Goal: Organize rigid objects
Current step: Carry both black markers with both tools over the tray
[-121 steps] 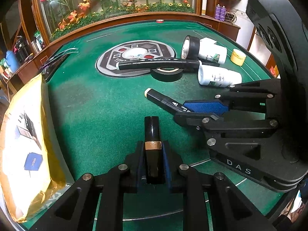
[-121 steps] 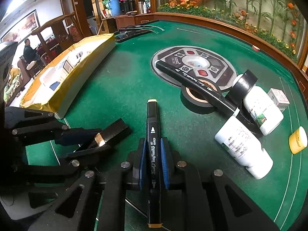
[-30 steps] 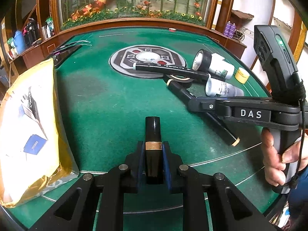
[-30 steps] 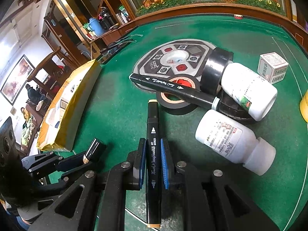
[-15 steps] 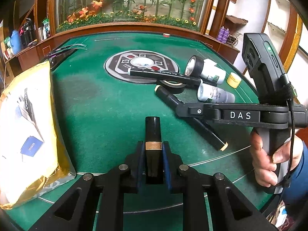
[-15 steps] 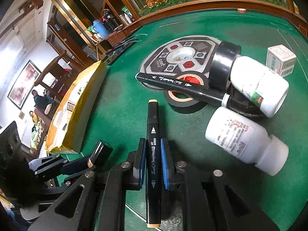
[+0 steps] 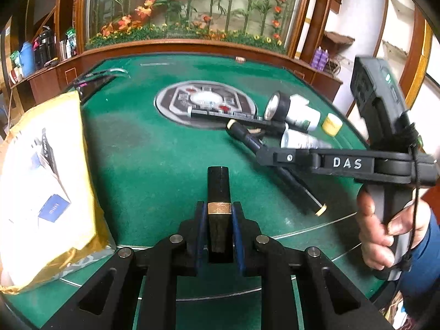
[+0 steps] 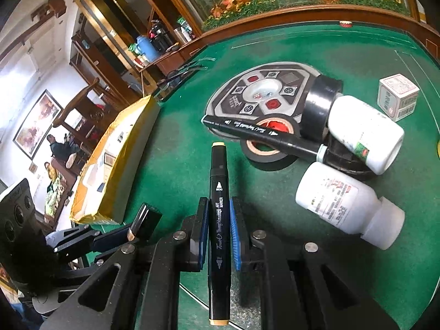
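Observation:
My left gripper (image 7: 218, 220) is shut on a black lipstick tube with a gold band (image 7: 218, 192), held above the green table near its front edge. It shows in the right wrist view (image 8: 144, 221) at lower left. My right gripper (image 8: 218, 220) is shut on a black art marker with tan caps (image 8: 218, 192), pointing toward the pile. In the left wrist view the marker (image 7: 247, 137) sticks out of the right gripper (image 7: 271, 156) at mid right. A second black marker (image 8: 255, 132) lies across a tape roll (image 8: 268, 148).
Two white bottles (image 8: 363, 132) (image 8: 343, 200) lie on their sides by an upright black tape roll (image 8: 321, 104). A small white box (image 8: 397, 96) and a yellow lid (image 7: 332, 124) sit further right. A yellow padded envelope (image 7: 41, 178) lies at the left. A round control panel (image 8: 264, 90) is set in the green table (image 7: 154, 159).
The right gripper with its marker has moved further toward the pile of tape and bottles. The left gripper with the lipstick has stayed in place.

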The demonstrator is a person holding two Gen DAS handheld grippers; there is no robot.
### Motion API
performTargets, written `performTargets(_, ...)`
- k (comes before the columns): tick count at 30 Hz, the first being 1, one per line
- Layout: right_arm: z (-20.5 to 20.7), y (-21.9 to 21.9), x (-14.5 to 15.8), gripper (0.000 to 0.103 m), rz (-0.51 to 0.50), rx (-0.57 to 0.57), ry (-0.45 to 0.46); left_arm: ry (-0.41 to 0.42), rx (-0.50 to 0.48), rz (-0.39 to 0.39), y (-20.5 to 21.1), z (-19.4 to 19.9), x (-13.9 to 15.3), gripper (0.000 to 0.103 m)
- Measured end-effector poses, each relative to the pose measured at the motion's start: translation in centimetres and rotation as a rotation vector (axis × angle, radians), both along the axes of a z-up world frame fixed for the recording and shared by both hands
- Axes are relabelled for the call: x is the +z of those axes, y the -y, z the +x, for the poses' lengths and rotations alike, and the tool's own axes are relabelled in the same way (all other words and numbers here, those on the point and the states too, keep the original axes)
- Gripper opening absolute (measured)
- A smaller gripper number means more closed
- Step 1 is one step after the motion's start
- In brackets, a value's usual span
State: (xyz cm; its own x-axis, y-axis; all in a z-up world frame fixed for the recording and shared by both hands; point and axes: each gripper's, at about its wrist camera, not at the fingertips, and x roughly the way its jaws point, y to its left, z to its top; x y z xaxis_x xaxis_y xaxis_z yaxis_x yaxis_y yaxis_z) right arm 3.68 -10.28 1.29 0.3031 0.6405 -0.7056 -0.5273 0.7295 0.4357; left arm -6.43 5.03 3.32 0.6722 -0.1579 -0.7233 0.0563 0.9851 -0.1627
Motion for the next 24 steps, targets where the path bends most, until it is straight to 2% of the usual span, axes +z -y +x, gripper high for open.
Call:
performTargets(6,-0.5,0.5,1.4,0.014,0.057,-0.055,0.0,0.075,0.029,-0.026,-2.2,-1.7,3.2,0.018)
performTargets(10,-1.1,-0.7,2.7,0.014,0.124,-0.053,-0.013,0.121,0.1,-0.051,-5.7,-3.1,5.2,0.018)
performTargets(13,-1.8,-3.2,3.9,0.014,0.158,-0.014,-0.015,0.147,0.178,-0.053,-8.9,-4.2,6.1,0.018)
performTargets(19,-3.9,-11.3,6.4,0.014,0.178,0.123,0.007,0.114,0.339,-0.078,-15.5,-5.0,4.6,0.018)
performTargets(24,-4.7,-17.6,5.7,0.014,0.169,0.199,-0.028,0.067,0.43,-0.084,-19.0,-5.2,2.5,0.018)
